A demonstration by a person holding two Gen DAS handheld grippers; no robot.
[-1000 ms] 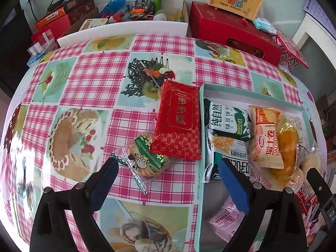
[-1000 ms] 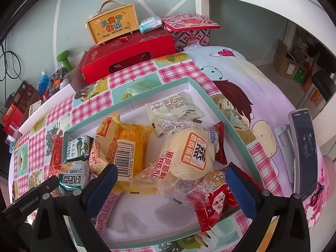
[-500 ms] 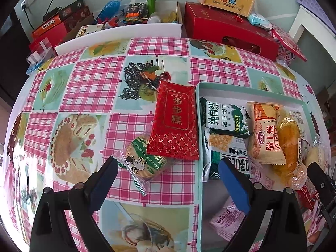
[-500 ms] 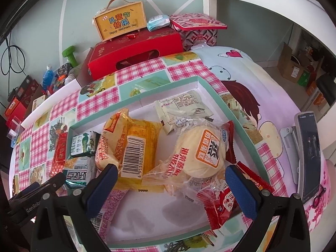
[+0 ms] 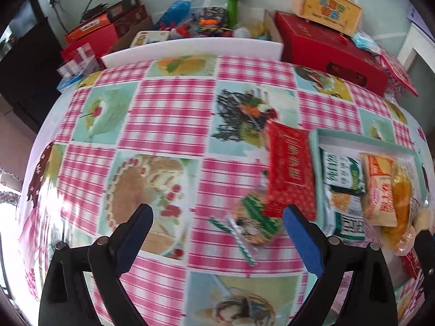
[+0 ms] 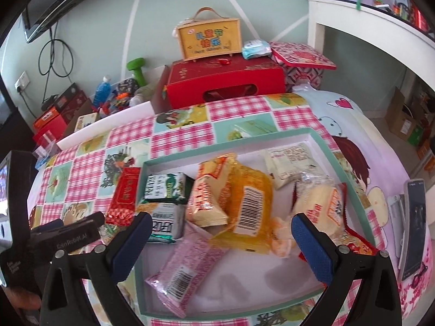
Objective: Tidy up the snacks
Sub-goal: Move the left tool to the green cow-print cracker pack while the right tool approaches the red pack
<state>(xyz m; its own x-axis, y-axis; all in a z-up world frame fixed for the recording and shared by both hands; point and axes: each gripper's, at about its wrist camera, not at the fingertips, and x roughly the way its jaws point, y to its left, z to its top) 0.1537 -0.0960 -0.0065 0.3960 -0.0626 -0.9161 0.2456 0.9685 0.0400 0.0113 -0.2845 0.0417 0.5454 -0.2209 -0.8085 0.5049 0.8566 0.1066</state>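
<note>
A teal-rimmed box (image 6: 272,133) on the checked tablecloth holds several snack packets. A red packet (image 5: 292,168) lies on the cloth beside the box's left wall, partly over a clear cookie packet (image 5: 251,224); the red packet also shows in the right wrist view (image 6: 123,194). My left gripper (image 5: 217,228) is open and empty above the cloth, the cookie packet just inside its right finger. My right gripper (image 6: 218,237) is open and empty above the box, over a yellow packet (image 6: 244,203) and a pink packet (image 6: 185,271).
A red gift box (image 6: 225,82) with a yellow carry case (image 6: 210,38) on it stands behind the table. Boxes, a blue bottle (image 5: 176,8) and a green dumbbell (image 5: 232,4) lie behind a white board. A phone (image 6: 414,225) lies at the table's right edge.
The left gripper has swung left, so the packets and box now sit further right in its view. The right gripper has pulled back and left over the box. Both stay open.
</note>
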